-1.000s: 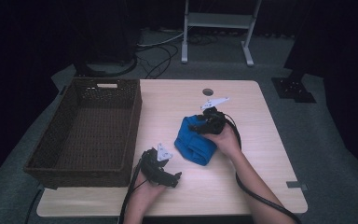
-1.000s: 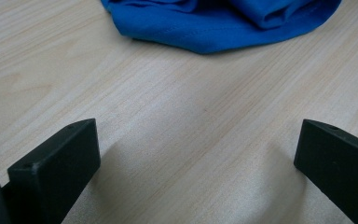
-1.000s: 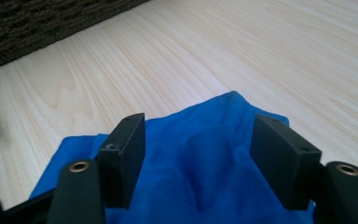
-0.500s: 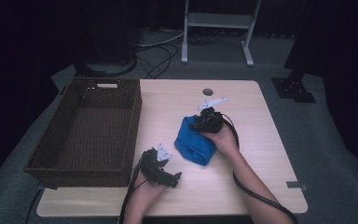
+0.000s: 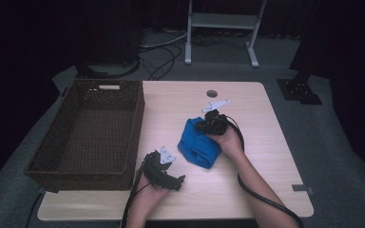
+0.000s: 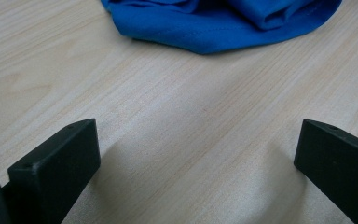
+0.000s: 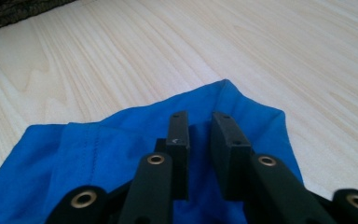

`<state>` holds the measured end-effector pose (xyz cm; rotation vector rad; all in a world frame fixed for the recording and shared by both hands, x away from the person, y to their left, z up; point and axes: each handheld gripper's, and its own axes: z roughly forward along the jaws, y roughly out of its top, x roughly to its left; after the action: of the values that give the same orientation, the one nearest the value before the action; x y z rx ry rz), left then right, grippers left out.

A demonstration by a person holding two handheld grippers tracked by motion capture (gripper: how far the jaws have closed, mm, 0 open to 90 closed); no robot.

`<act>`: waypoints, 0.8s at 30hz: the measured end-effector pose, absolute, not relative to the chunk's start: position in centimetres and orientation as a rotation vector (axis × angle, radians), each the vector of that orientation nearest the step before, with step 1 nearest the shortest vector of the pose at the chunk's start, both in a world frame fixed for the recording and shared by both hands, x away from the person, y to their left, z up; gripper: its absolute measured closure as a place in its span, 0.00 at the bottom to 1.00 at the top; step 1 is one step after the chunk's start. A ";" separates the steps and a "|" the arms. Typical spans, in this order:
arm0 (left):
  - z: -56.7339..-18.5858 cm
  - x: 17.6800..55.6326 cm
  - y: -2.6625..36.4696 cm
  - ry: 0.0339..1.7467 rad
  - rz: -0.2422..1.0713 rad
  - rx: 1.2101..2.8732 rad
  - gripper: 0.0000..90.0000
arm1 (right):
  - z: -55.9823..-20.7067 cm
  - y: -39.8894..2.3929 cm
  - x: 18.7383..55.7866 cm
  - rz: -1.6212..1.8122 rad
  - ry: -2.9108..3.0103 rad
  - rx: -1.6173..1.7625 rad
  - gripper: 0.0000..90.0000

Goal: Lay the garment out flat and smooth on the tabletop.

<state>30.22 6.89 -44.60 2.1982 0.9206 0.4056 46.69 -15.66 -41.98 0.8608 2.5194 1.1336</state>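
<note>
- The crumpled blue cloth (image 5: 198,145) is lying mid-desk, to the right of the dark brown woven wicker basket (image 5: 89,133), well apart from it, not in it.
- The right claw (image 7: 200,133) has been brought down on the far edge of the cloth; its jaws have just been closing and now only a narrow gap is left between them. In the right gripper view a fold of blue fabric looks to be caught there, so it can probably be called a pinch, though how firmly can't be told.
- The left claw (image 6: 196,154) is held low over bare light wooden desk (image 5: 247,102) near the front edge, jaws spread wide, nothing between them. The cloth's hem is seen just ahead of it in the left gripper view, not touched.
- Progress guess: early days. The cloth is still bunched, not lifted off the desk, and the basket is empty.
- What's left, presumably: the cloth gets picked up (maybe with the left claw's help) and moved or folded. Nothing's been placed so far.
</note>
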 end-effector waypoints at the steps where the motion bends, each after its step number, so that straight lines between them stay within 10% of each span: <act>1: -44.6 30.2 6.9 0.921 0.406 2.198 0.00 | -42.0 -15.7 46.7 1.133 2.523 0.863 0.87; 24: -44.6 30.2 6.9 0.920 0.405 2.199 0.00 | -40.9 -16.8 45.8 1.209 2.498 0.864 0.96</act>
<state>30.23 6.89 -44.59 2.1991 0.9204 0.4047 45.84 -16.75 -40.86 0.8636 2.4975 1.2095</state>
